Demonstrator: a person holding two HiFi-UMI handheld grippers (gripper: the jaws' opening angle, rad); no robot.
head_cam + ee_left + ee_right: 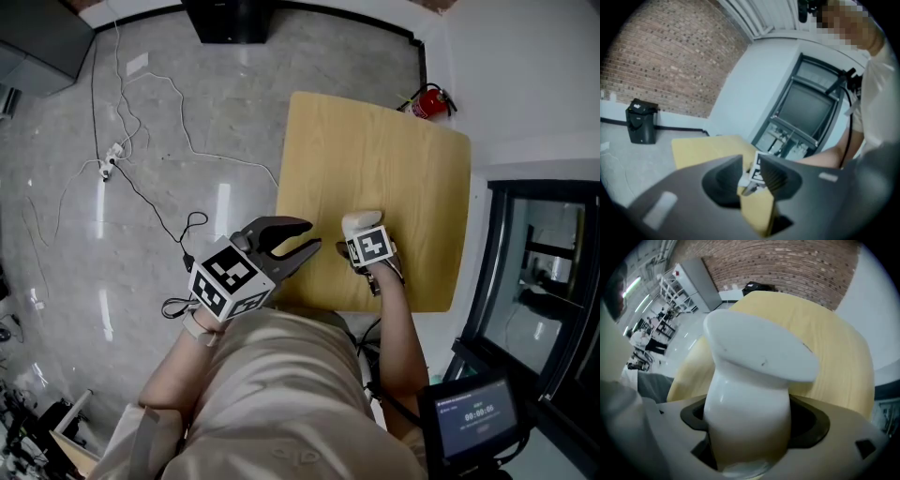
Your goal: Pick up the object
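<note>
A white vase-shaped object [754,380] with a wide flared top sits between the jaws of my right gripper [750,425], and both pads press on its body. From the head view the object [361,222] and the right gripper [368,247] are over the near part of the yellow wooden table [375,141]; whether the object rests on the table I cannot tell. My left gripper [292,246] hangs open at the table's near left edge, nothing between its jaws. In the left gripper view the left gripper [749,176] points toward the right gripper's marker cube [758,169].
Cables and a power strip [108,164] trail over the grey floor left of the table. A red fire extinguisher [429,103] stands at the far right corner, and a black box [230,19] at the far wall. A small screen [478,414] is at the lower right.
</note>
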